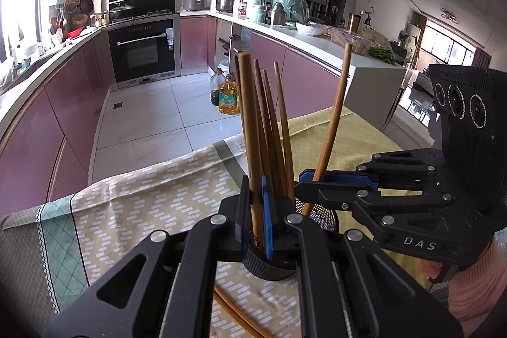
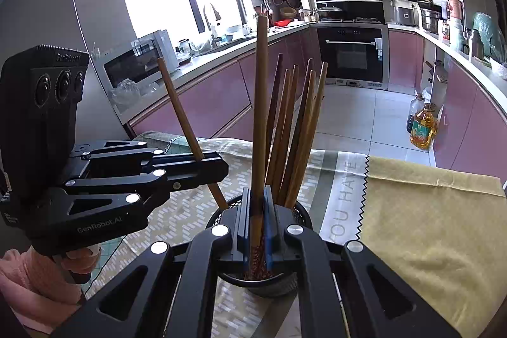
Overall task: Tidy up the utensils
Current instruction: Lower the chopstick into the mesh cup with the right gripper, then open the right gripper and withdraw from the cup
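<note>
L gripper (image 1: 257,211) & R gripper (image 2: 257,224) both clamped tight, angled downward, tips close together.

Both handheld grippers are matte black, built of angular linked bars joined by round silver screw heads, with blue pads lining the fingers (image 1: 268,224). The right gripper (image 1: 312,179) reads "DAS" in white and the left gripper (image 2: 202,162) "GenRobot.AI"; each carries a ribbed black camera block with three round lenses. A pink sleeve (image 1: 472,284), possibly knitted, covers each wrist.
</note>
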A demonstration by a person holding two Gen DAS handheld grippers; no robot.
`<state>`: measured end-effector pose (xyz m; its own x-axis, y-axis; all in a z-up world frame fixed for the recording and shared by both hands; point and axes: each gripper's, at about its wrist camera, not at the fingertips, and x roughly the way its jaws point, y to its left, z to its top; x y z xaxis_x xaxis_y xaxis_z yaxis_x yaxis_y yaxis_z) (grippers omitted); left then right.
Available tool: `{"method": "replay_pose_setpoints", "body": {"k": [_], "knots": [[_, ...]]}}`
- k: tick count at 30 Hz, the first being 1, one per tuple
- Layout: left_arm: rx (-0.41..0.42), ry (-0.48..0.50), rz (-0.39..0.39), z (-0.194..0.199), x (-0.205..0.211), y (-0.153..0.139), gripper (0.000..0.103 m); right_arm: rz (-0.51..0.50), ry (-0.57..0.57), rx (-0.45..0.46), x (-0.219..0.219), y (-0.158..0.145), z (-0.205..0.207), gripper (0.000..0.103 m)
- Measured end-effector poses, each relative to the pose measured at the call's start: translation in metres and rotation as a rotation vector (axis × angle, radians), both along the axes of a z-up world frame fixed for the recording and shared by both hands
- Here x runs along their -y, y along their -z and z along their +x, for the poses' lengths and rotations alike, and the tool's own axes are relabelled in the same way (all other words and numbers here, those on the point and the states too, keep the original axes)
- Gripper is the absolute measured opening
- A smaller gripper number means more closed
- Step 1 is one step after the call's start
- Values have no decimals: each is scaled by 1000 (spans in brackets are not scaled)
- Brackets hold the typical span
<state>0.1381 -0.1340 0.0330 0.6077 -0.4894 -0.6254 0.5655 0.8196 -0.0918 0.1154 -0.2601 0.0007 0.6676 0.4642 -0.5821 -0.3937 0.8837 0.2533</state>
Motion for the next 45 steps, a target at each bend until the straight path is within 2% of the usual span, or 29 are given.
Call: {"method": "replay_pose_setpoints", "body": {"k": [23,45], "knots": [[-18,-23,8,29,2,14,8,9,10,-45,-4,13,17,7],[-42,-34,10,35,5,30,11,5,43,-48,1,15,21,8]]}}
